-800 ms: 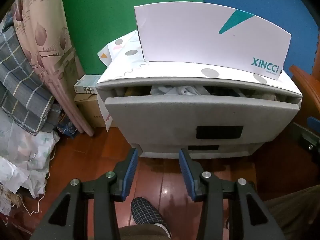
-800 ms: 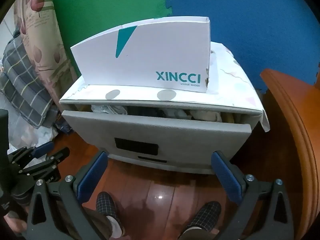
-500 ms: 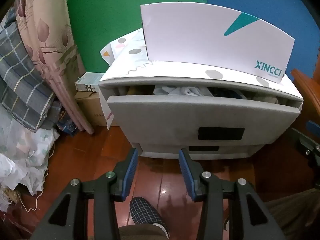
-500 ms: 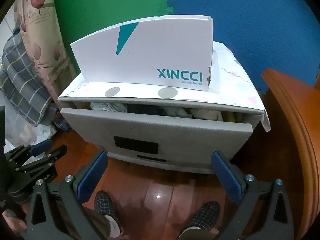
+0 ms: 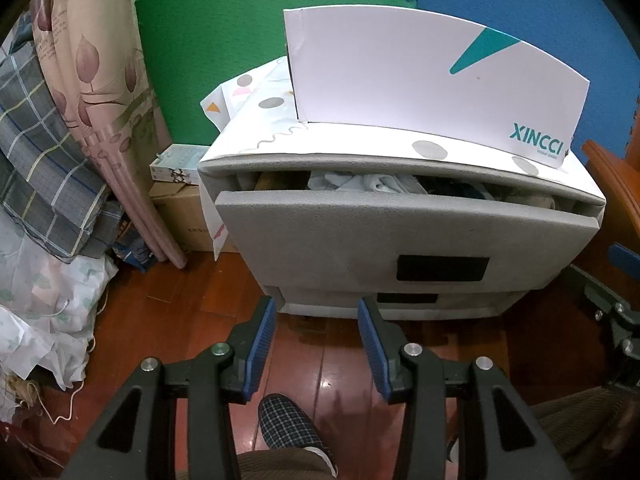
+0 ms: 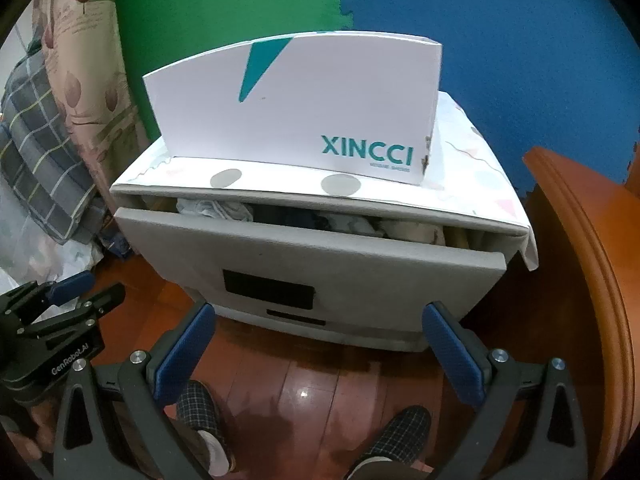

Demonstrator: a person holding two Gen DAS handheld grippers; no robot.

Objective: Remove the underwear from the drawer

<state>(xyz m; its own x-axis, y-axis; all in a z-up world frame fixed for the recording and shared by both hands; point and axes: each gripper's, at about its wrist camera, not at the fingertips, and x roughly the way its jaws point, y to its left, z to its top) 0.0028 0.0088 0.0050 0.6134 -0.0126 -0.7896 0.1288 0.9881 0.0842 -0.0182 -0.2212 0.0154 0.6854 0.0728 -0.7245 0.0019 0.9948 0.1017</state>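
A grey fabric drawer unit stands on the wood floor, its top drawer (image 5: 392, 232) (image 6: 320, 256) pulled partly out. Folded underwear (image 5: 372, 182) (image 6: 216, 208) in white, pale blue and dark cloth shows in the gap under the top. My left gripper (image 5: 316, 312) hangs in front of the unit's base, jaws partly apart with nothing between them. My right gripper (image 6: 318, 316) is spread wide before the drawer front, empty. The left gripper (image 6: 76, 292) also shows at the lower left of the right wrist view.
A white XINCCI shoebox (image 5: 432, 80) (image 6: 304, 108) sits on the unit's top. Curtains and plaid bedding (image 5: 48, 152) crowd the left, with cardboard boxes (image 5: 180, 208) beside the unit. An orange wooden edge (image 6: 580, 280) stands on the right. A person's slippered feet (image 6: 200, 412) are below.
Both views have drifted slightly closer to the drawer unit. Neither gripper's opening has visibly changed, and the drawer stands as before.
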